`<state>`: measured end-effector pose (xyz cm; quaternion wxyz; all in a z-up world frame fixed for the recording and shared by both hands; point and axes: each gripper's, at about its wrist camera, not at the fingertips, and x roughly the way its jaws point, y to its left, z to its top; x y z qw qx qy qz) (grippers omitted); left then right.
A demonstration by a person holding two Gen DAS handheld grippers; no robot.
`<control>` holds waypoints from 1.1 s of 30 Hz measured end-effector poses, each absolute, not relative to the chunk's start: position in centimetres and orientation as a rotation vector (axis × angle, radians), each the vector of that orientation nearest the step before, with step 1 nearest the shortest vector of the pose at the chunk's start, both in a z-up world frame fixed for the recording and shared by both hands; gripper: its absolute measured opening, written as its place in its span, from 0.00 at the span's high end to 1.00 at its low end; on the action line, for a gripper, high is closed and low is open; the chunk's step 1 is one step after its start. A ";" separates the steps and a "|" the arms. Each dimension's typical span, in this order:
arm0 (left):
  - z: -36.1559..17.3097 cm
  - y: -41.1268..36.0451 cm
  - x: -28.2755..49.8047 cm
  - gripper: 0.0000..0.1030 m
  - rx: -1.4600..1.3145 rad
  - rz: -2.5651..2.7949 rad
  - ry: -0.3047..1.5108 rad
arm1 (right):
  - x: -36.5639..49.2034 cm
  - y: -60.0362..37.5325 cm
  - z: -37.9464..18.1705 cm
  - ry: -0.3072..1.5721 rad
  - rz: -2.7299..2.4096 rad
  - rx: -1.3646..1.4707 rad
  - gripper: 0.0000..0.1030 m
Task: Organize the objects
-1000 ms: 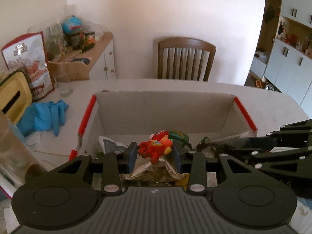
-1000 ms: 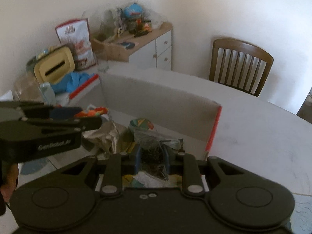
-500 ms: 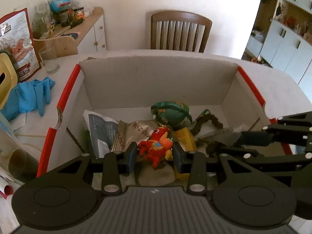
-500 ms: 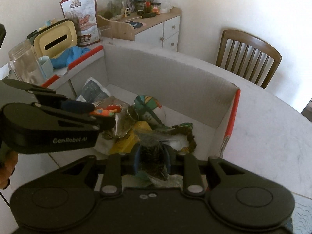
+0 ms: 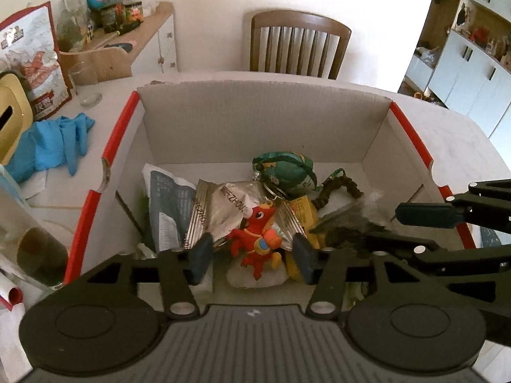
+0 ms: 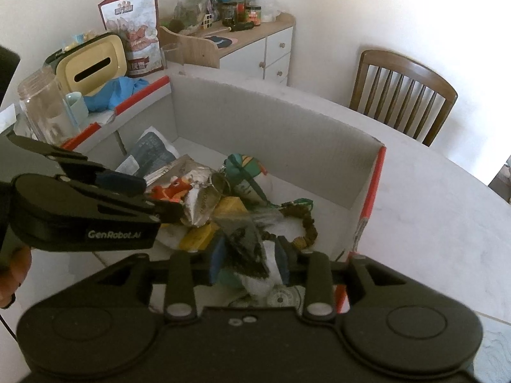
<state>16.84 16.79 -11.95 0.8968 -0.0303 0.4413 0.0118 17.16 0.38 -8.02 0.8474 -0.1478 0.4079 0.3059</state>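
Jaws of the left gripper (image 5: 252, 258) stood apart astride the red toy (image 5: 255, 239); right gripper (image 6: 250, 263) was parted around the dark packet (image 6: 246, 249), near the box (image 5: 265, 121) front edge.

**Matte black grippers with blue pads**

The left gripper (image 5: 252, 257) is matte black plastic with a ribbed centre panel, two round raised discs and silver screw heads on its finger arms. Its fingertips (image 5: 200, 257) carry dark blue pads. The right gripper (image 6: 250, 263) has the same build, with brighter blue pads (image 6: 218, 260). White "GenRobot.AI" lettering marks the left gripper's side in the right wrist view, where bare skin of the left hand (image 6: 14, 274) shows.
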 end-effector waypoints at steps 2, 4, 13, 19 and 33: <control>-11.6 16.8 16.4 0.45 -0.067 0.022 0.905 | 17.0 0.2 -7.8 0.860 0.646 -0.302 0.65; -11.3 16.7 16.1 0.45 -0.072 0.020 0.898 | 16.7 -0.1 -7.4 0.852 0.644 -0.292 0.60; -9.0 15.9 14.0 0.35 -0.062 0.021 0.822 | 15.3 -1.6 -5.4 0.807 0.648 -0.239 0.50; -7.0 15.3 12.7 0.32 -0.063 0.013 0.757 | 14.4 -2.9 -3.7 0.767 0.659 -0.192 0.40; -3.9 13.9 9.5 0.21 -0.061 0.015 0.668 | 11.8 -6.0 -0.4 0.659 0.689 -0.086 0.18</control>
